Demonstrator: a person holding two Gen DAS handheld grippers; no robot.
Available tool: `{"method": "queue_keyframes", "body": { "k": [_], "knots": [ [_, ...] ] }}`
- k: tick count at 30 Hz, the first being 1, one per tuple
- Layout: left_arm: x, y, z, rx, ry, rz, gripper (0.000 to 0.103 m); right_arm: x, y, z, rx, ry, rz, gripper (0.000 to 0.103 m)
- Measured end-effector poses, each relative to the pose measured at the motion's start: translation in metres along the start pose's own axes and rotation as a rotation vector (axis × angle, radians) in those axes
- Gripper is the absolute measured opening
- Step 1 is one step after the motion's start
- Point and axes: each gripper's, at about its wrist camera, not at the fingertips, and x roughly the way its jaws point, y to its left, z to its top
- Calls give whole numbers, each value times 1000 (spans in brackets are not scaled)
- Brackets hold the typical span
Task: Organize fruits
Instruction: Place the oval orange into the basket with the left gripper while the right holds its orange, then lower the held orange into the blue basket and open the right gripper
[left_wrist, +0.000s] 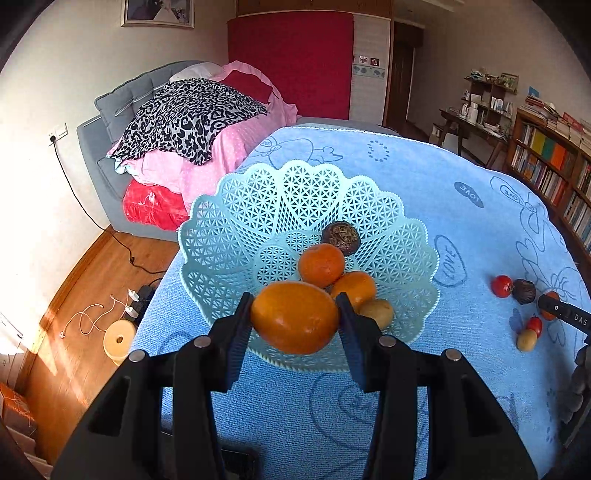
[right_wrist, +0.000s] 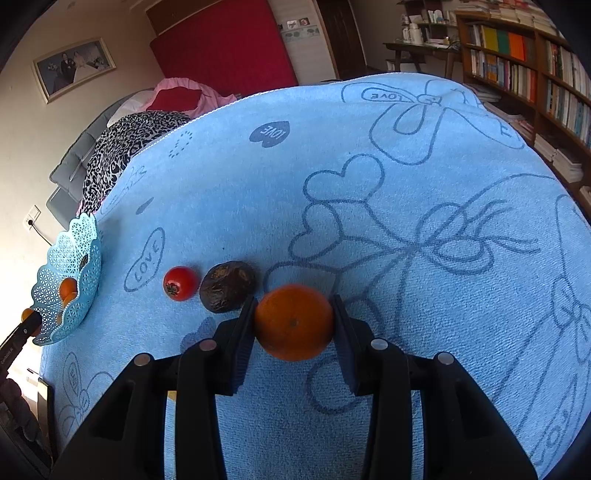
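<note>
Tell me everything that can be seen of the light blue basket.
The basket looks like pale turquoise plastic, a lattice of small openings, with a scalloped rim of flared petal-shaped walls and a flat perforated bottom. It stands upright on the blue towel, near its left edge. Inside lie two oranges, a dark wrinkled fruit and a small yellowish fruit. The left tongs hold another orange over its near rim; whether this touches the rim cannot be told.

Sunlit wooden floor (left_wrist: 92, 280), grey bed (left_wrist: 122, 122), red panel (left_wrist: 291, 62), bookshelves (right_wrist: 517, 62).
</note>
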Motion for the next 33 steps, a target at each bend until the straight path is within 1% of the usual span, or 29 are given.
{"method": "queue_keyframes", "body": {
  "k": [3,4,6,8,11,16,17,18,19,26,33],
  "knots": [
    [4,2,-2,-16,0,-3,48,0,0,0,0,-1,1,40],
    [3,3,-3,-25,-7,-2,56,-1,0,-1,0,-2,1,40],
    [0,4,-3,-44,-25,-3,64,-1,1,-1,-1,-6,1,40],
    [-4,6,-3,-56,-46,2,65,-2,2,-1,-3,-10,2,40],
    [-12,6,-4,-55,-77,22,72,-5,7,-2,-15,-15,8,40],
    [-17,11,-2,-61,-82,24,75,-14,27,3,-56,-30,32,40],
    [-18,12,-1,-64,-84,27,77,-18,32,4,-67,-36,43,40],
    [-20,14,0,-69,-89,31,82,-21,39,5,-78,-43,55,40],
    [-22,16,1,-76,-95,33,84,-24,46,7,-89,-49,68,40],
    [-33,25,4,-97,-112,37,85,-29,101,16,-159,-40,176,40],
    [-39,28,6,-101,-118,32,86,-26,167,22,-250,-33,244,40]
  ]
}}
